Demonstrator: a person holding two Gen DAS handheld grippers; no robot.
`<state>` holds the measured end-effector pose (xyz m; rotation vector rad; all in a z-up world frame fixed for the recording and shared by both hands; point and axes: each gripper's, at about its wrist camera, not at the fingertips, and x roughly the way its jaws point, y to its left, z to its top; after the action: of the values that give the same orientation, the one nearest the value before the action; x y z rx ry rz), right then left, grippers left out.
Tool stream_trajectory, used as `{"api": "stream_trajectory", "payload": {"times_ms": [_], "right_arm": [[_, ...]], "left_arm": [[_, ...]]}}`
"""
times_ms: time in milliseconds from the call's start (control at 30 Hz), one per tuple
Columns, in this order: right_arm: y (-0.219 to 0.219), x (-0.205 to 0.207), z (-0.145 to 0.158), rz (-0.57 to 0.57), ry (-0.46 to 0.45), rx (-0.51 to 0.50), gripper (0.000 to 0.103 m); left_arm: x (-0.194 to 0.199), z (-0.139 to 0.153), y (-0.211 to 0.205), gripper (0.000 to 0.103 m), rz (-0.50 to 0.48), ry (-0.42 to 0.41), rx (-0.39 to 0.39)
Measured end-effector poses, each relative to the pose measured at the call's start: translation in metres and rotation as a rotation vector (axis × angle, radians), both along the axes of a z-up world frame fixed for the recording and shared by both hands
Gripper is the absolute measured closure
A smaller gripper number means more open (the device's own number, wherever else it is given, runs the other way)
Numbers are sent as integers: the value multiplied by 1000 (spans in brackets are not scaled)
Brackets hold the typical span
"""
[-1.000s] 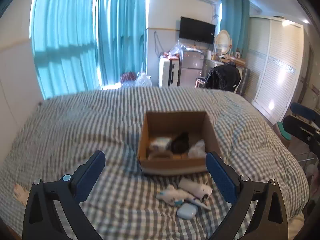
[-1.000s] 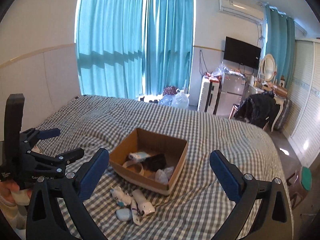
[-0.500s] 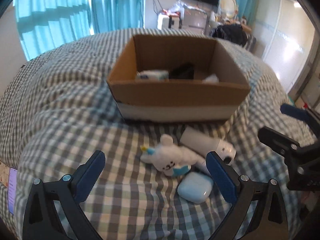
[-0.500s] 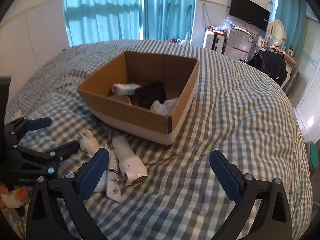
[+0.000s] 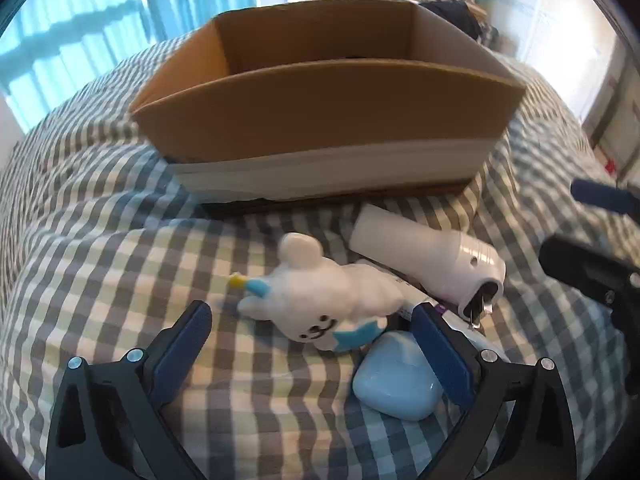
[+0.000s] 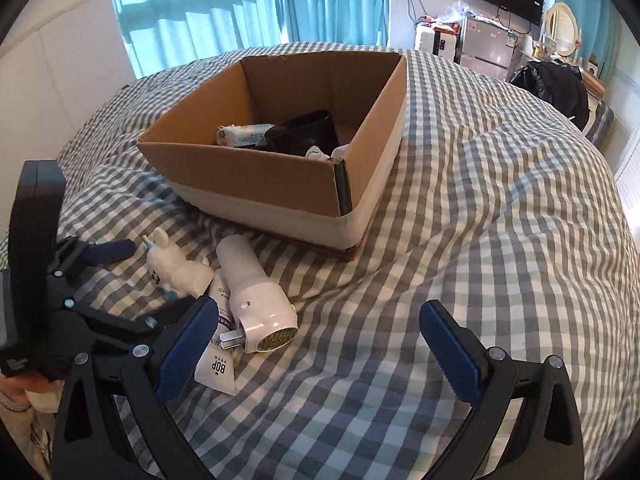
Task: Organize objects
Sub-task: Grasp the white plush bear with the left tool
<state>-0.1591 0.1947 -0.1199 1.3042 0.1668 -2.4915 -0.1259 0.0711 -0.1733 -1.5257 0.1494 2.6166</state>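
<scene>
The left gripper [image 5: 310,354], jaws spread wide, sits low over the white bunny toy [image 5: 320,304] on the bed [image 6: 500,240], just before the cardboard box [image 6: 280,184]. The right gripper [image 6: 316,348] is wide too, holding nothing.

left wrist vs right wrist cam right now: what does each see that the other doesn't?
Left wrist only: the light blue case by its own open gripper, which straddles the white plush toy.

Right wrist only: inside the cardboard box, a white packet and a black item; also the BOP tube label and its own open gripper.

Both: box, plush toy, white plug-in device, checked bedspread.
</scene>
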Motion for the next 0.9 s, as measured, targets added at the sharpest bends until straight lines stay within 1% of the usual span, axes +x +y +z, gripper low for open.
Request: {"api": "stream_trajectory", "payload": {"times_ms": [67,133,200,233,300,333,433,500,567,633,733,800,900], "right_arm": [[-1,0,-1,-5,-3,2,2],[0,-1,-3,-22,-11,14,2],[0,-3,-3,-31,-15,14,2],[1,-3,-3,-33,-13,12,2],[2,-3,-3,-37,-13,9,2],[2,-3,-3,-40,-14,8,2],[2,-5,-4,-44,-22,7,2],[2,-7,-5,-48,-27,10,2],[0,-8,-5,-50,-36,22,2],[-4,-11,-7,-53,-45,49,2],[-12,-15,-11,-34,-60,71,2],[-23,-19,-16,-11,-77,89,2],[-35,-25,-22,-1,-94,108,4]], "left_arm": [[-1,-4,4,0,-1,-7,-29],[-4,-7,5,0,-1,-22,-38],[-7,-10,7,4,1,-34,-58],[-7,-11,8,7,2,-32,-70],[-6,-12,12,24,-7,-26,-102],[-5,-13,14,25,-10,-24,-111],[1,-8,12,25,-19,-6,-86],[5,2,7,25,-5,18,-72],[13,20,-2,25,24,68,-48],[26,45,-12,25,45,143,-3],[32,67,-21,25,66,198,2],[31,75,-22,25,63,199,10],[32,73,-27,25,75,185,19]]}}
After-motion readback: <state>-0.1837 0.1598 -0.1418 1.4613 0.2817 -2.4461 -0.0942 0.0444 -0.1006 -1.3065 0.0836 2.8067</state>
